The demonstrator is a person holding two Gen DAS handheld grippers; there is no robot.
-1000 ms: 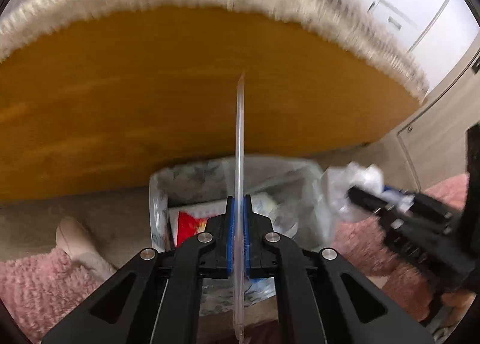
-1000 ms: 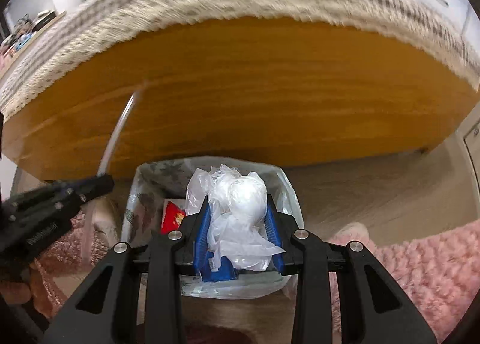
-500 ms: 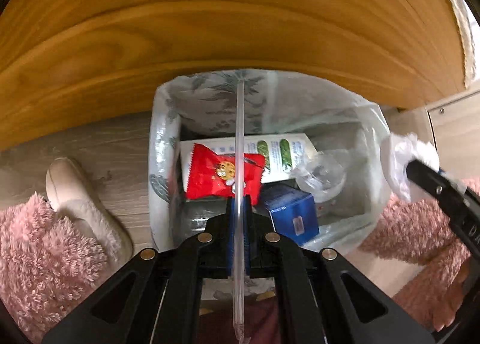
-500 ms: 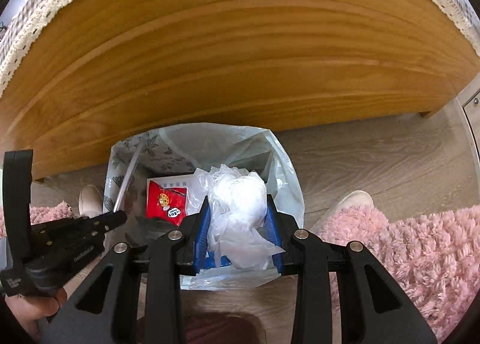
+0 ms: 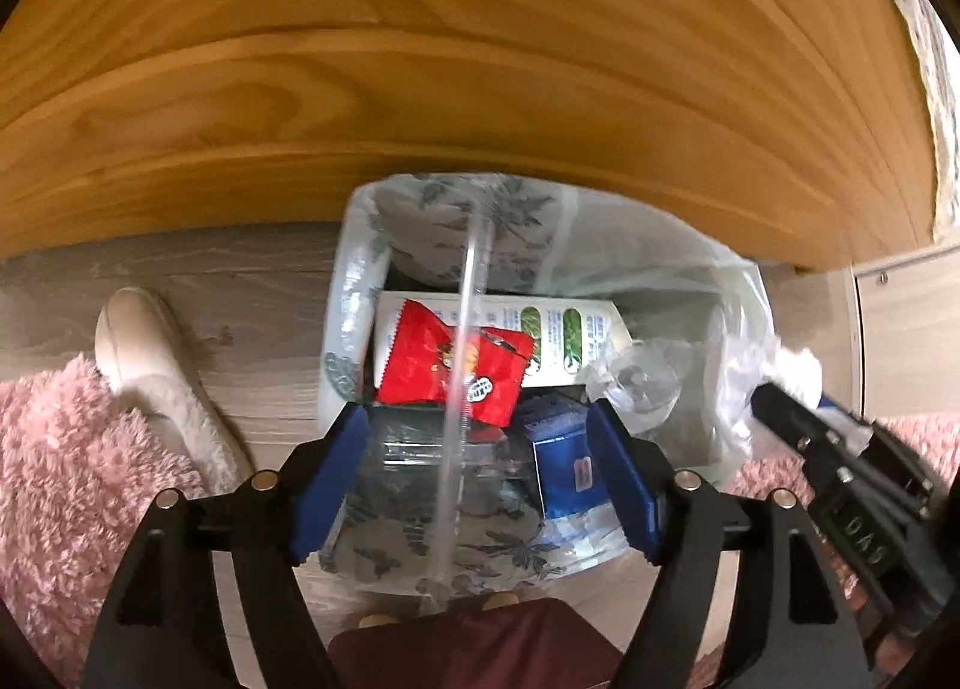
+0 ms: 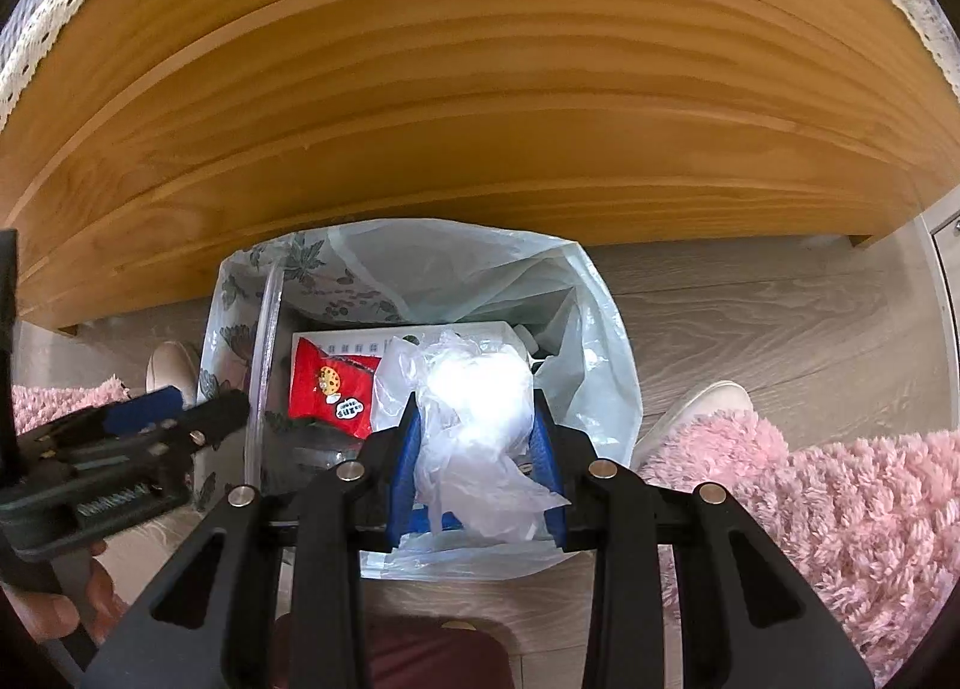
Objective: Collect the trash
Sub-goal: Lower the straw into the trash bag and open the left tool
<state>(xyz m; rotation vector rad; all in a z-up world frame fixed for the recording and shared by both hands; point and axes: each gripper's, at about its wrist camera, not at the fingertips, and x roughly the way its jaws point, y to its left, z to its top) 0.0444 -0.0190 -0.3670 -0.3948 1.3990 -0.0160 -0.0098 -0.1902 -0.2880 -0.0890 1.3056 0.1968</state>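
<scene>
The trash bin with a leaf-print liner bag (image 5: 354, 281) stands on the floor under the table edge. My left gripper (image 5: 474, 443) hovers over it, its jaws opening. A clear plastic straw (image 5: 462, 359) stands loose between the blue pads, touching neither, with its far end in the bin. My right gripper (image 6: 474, 419) is shut on a crumpled white plastic bag (image 6: 474, 407) above the bin's liner (image 6: 600, 341). Inside lie a red snack packet (image 5: 432, 359), a white-and-green carton (image 5: 558, 329), a blue box (image 5: 564, 461) and a crushed clear bottle (image 5: 636, 383).
The wooden table underside (image 6: 480, 89) overhangs the far side of the bin. A pink fluffy rug (image 6: 840, 509) lies on both sides. Pale slippers (image 5: 144, 353) sit left and right of the bin. A cabinet (image 5: 900, 329) stands at the right.
My left jaws went from shut on the straw to wide apart, and the straw is let go. Both grippers sank and tipped down toward the bin. The right grip is unchanged.
</scene>
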